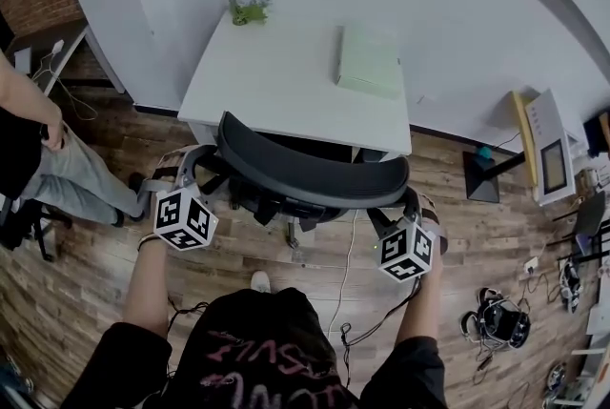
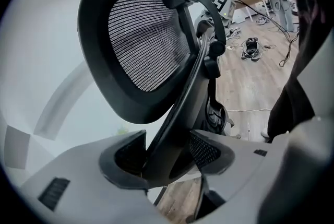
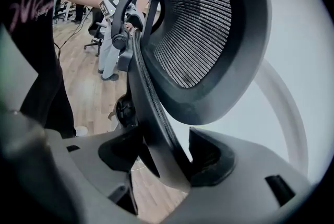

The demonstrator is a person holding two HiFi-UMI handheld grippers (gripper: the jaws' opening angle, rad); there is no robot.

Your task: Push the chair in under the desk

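Over at the left edge of the head view, a seated person (image 1: 59, 171) in grey trousers sits on the wooden floor (image 1: 86, 302). Next to the right, the left gripper (image 1: 193, 171) is clenched on the left edge of the chair (image 1: 305, 176) backrest. The left gripper view shows the dark backrest frame (image 2: 172, 129) pinched between its two jaws, with the mesh headrest (image 2: 143, 40) above. The chair stands at frame centre, its curved backrest just before the near edge of the white desk (image 1: 276, 88), which fills the upper middle. A small plant (image 1: 248, 9) stands at the desk's far left corner and a pale green box (image 1: 369, 61) lies towards its right. The right gripper (image 1: 412, 205) grasps the backrest's right edge, and its own view shows the frame (image 3: 156, 134) wedged between the jaws. At lower right, cables and gear (image 1: 498, 321) lie on the floor.
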